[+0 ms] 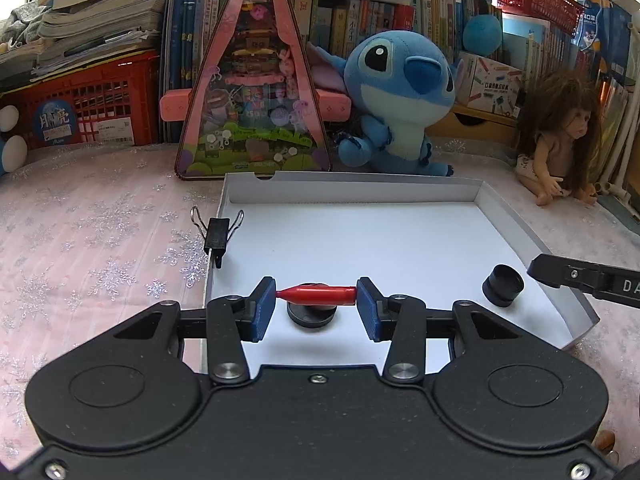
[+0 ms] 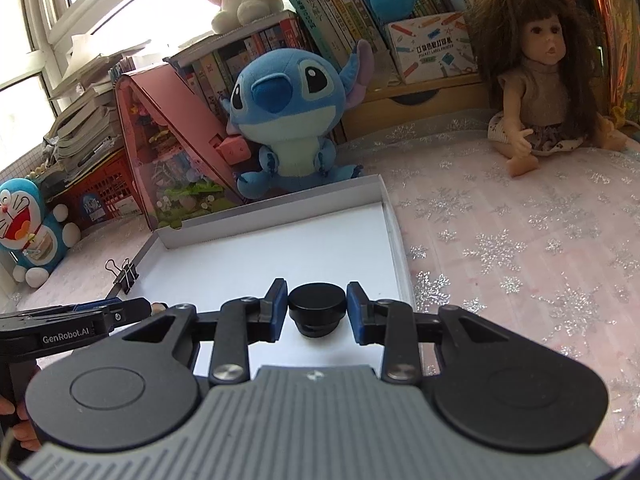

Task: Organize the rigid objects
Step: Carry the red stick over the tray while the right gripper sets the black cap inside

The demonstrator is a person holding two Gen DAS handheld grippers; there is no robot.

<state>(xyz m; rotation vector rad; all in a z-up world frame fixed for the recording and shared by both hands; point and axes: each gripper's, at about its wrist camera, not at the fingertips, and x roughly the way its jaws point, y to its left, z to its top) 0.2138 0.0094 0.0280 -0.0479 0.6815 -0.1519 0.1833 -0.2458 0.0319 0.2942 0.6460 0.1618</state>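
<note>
The left gripper [image 1: 316, 303] pinches a red bullet-shaped piece [image 1: 317, 294] end to end above the white tray [image 1: 516, 216]. The right gripper [image 2: 317, 307] clamps a black cap [image 2: 317, 309] there too — neither is released yet, and the binder clip [image 1: 217, 232] waits on the rim.

My left gripper [image 1: 316, 304] held the bullet-shaped piece [image 1: 318, 295] crosswise over a round disc [image 1: 312, 316] lying in the shallow box [image 1: 400, 192]. My right gripper [image 2: 317, 312] gripped the cap-like piece [image 2: 317, 310] to its right, over the same box. A binder clip [image 1: 217, 232] sat on the box's left wall. A plush toy [image 1: 396, 100] stood behind the box, a doll [image 2: 540, 92] further right.
</note>
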